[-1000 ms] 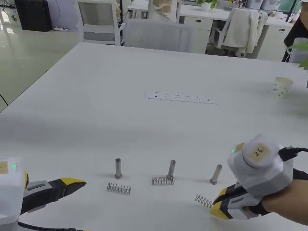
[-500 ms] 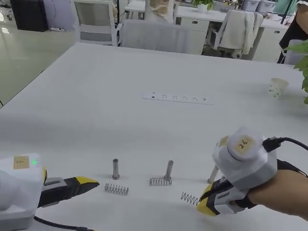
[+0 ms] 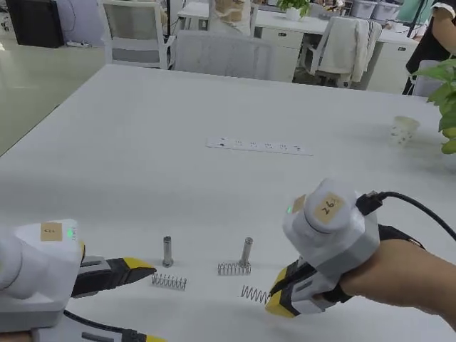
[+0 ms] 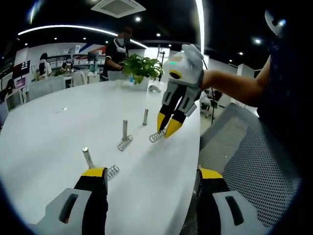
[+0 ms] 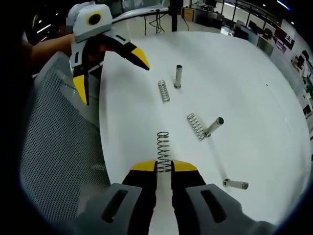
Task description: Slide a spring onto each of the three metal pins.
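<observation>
Two upright metal pins (image 3: pixel 167 251) (image 3: pixel 246 251) stand near the table's front edge; my right hand hides the third, which lies tipped over in the right gripper view (image 5: pixel 235 184). One spring (image 3: pixel 169 282) lies by the left pin and another (image 3: pixel 233 268) leans at the middle pin's base. My right gripper (image 3: pixel 274 305) is shut on the end of a third spring (image 3: pixel 254 293), which sticks out leftward just above the table (image 5: pixel 163 147). My left gripper (image 3: pixel 146 303) is open and empty, its upper tip just left of the left spring (image 4: pixel 113 171).
A white power strip (image 3: pixel 260 146) lies mid-table. A paper cup (image 3: pixel 402 130) and a green plant (image 3: pixel 442 92) are at the far right. Chairs and desks stand beyond the table. The front table edge runs close under both grippers.
My right gripper has carried its spring leftward, to just right of the middle pin, and now hides the right pin. My left gripper has moved right toward the left spring.
</observation>
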`<state>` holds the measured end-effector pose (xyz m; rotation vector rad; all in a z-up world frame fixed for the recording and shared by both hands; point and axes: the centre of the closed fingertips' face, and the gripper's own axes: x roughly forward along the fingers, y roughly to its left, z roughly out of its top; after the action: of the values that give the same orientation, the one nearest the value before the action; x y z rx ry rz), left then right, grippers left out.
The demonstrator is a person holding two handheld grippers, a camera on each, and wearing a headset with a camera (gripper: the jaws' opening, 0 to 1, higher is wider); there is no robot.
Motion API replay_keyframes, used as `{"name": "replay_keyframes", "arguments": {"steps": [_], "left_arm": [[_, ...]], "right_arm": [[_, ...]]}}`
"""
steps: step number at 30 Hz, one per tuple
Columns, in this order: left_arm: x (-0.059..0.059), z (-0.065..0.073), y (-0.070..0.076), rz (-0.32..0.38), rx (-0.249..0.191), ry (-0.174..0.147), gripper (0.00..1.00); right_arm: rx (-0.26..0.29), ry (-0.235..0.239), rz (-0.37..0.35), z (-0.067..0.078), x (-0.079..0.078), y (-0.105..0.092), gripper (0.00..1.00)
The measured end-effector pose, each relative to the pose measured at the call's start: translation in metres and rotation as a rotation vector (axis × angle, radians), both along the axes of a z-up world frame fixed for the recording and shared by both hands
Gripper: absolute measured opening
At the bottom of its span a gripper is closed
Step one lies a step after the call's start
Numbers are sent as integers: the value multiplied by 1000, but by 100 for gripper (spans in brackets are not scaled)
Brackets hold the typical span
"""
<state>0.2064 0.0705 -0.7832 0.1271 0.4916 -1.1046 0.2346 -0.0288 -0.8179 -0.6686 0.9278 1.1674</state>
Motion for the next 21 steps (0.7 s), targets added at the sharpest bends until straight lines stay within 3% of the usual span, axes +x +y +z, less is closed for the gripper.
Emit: {"name": "replay_keyframes", "arguments": {"steps": [15,21], "left_arm": [[9,2,-10,-53,21,-35,61],[9,-5,-16,-94,39,-25,56]], "right_arm": [[-9,-14,119,7,-9,32,8],[-19,-14,154,8,-12,38,8]]}}
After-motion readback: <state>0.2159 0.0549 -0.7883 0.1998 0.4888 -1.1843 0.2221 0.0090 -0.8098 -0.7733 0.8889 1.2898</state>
